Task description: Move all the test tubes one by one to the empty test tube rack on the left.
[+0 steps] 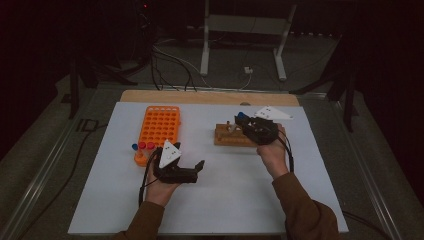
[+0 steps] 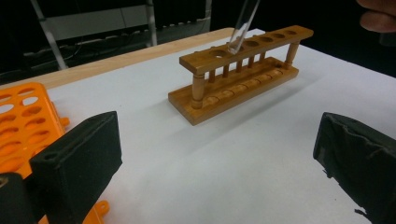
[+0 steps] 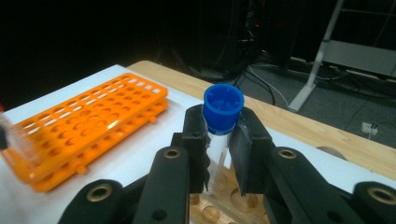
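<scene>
Our right gripper [image 3: 218,154] has its jaws clamped on a blue-capped tube [image 3: 220,135], its tip at a hole of the wooden rack [image 2: 240,74]. Our left gripper [image 1: 192,171] hangs with jaws wide apart, holding nothing, over the white bench [image 1: 225,200], beside the orange rack [image 1: 160,127].

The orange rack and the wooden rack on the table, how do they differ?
The orange rack is bright plastic with many holes in a wide grid; the wooden rack is brown, with a single row of holes on turned posts. The orange rack holds capped tubes at its near end; over the wooden rack the right gripper grips a blue-capped tube, its tip at a hole. Both stand on the white table.
</scene>
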Motion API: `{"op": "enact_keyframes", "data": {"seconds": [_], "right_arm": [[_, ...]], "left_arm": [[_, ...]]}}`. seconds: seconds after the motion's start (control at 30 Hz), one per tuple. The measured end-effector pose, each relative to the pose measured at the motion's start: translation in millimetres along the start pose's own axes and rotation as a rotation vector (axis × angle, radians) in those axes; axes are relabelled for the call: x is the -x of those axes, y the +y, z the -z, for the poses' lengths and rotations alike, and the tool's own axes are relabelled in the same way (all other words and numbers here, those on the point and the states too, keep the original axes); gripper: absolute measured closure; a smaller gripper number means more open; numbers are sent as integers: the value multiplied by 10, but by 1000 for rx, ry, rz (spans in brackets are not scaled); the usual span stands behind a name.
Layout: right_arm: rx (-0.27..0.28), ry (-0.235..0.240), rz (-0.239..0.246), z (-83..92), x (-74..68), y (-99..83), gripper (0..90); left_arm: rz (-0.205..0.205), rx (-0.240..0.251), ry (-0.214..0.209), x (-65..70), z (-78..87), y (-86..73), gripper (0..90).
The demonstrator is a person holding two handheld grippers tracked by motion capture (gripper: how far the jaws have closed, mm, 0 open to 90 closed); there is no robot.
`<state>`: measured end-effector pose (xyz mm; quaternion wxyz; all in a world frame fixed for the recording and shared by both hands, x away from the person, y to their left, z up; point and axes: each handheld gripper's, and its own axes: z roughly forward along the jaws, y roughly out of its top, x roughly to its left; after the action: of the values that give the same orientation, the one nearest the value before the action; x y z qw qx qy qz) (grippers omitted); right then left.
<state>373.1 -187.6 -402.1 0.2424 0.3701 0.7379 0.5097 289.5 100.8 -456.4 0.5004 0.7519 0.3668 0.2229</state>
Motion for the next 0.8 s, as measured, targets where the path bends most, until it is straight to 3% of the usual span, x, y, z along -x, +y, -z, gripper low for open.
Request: {"op": "enact_keyframes", "data": {"seconds": [0.27,0.47,0.53,0.63,0.7,0.73,0.8], "right_arm": [[-13,76,6,89,-156,-47,770],[-56,147,13,87,-319,-89,769],[-69,188,17,100,-402,-97,767],[-81,212,21,106,-462,-99,767],[-94,243,31,115,-548,-96,766],[-94,243,31,115,-548,-96,766],[-96,265,34,122,-593,-89,766]], "left_arm": [[-8,13,-15,79,-52,66,39],[-33,11,-30,181,-145,129,81],[-36,16,-32,216,-173,152,163],[-52,19,-42,272,-213,182,191],[-70,15,-46,301,-235,195,292],[-78,14,-43,312,-243,200,292],[-82,14,-53,325,-258,207,406]]}}
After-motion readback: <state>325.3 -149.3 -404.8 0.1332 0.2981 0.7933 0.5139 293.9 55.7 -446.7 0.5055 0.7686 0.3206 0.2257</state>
